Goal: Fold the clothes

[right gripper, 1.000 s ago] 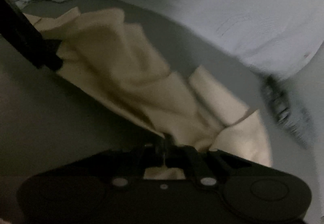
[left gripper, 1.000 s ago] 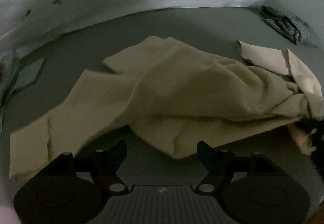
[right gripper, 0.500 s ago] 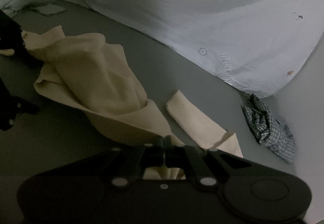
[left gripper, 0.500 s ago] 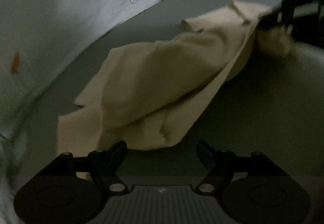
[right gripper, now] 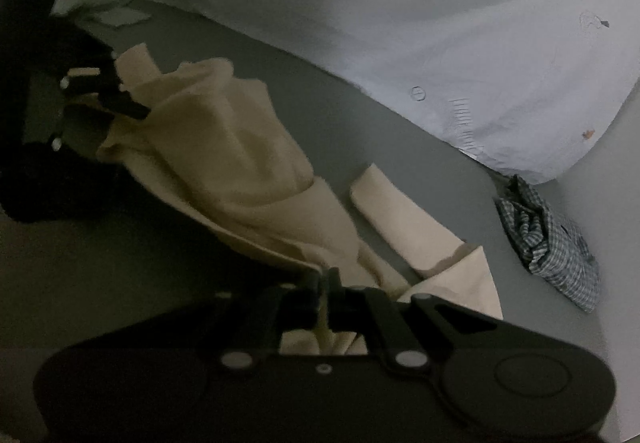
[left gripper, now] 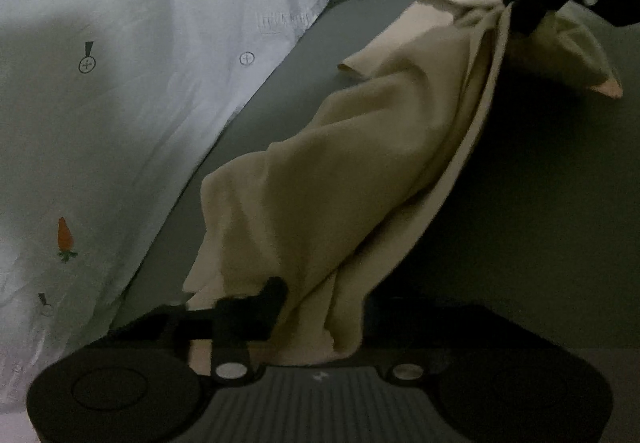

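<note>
A cream garment [left gripper: 360,171] stretches diagonally across a grey surface [left gripper: 540,227], from lower centre to upper right in the left wrist view. The left gripper [left gripper: 316,307] is closing, with the cloth's near end between its jaws. The right gripper [right gripper: 325,283], at lower centre of its own view, is clamped on the other end; a white carrot-print sheet [right gripper: 460,27] lies behind.

We're seeing bare grey surface [right gripper: 120,263] lying open on the near side of the cream garment [right gripper: 224,147]. A carrot-print sheet [right gripper: 440,23] is walling off the far side; a checked cloth [right gripper: 552,243] is sitting at its corner.
</note>
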Motion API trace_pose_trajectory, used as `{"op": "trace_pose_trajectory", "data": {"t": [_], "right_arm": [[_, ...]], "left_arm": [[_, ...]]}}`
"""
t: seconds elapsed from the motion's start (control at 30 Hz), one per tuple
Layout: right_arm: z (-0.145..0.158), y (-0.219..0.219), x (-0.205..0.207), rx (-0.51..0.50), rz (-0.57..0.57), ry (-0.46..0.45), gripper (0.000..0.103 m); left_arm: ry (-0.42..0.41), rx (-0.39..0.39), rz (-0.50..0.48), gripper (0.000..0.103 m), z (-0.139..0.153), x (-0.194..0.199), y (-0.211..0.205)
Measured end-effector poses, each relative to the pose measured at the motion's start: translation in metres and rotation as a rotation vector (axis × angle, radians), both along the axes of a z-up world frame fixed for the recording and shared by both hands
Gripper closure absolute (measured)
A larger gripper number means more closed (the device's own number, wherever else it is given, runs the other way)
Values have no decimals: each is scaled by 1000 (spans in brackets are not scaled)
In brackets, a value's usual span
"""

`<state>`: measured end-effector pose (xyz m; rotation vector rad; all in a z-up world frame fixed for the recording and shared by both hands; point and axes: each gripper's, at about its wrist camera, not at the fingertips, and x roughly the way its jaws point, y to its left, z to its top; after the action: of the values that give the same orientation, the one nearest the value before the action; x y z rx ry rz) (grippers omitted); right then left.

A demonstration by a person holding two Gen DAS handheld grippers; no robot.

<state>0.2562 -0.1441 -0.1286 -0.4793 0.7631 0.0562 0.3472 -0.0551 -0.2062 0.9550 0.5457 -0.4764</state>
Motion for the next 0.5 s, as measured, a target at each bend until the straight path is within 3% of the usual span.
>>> {"op": "trace_pose_trajectory", "data": {"t": [0.27,0.5], "right_arm": [[-10,15,-10,-12,31,46,81],[-14,26,-18,22,80,69,76]], "left_arm": [[-31,47,-23,65,1,-2,12],[-6,16,5,66,5,-9,17]]}}
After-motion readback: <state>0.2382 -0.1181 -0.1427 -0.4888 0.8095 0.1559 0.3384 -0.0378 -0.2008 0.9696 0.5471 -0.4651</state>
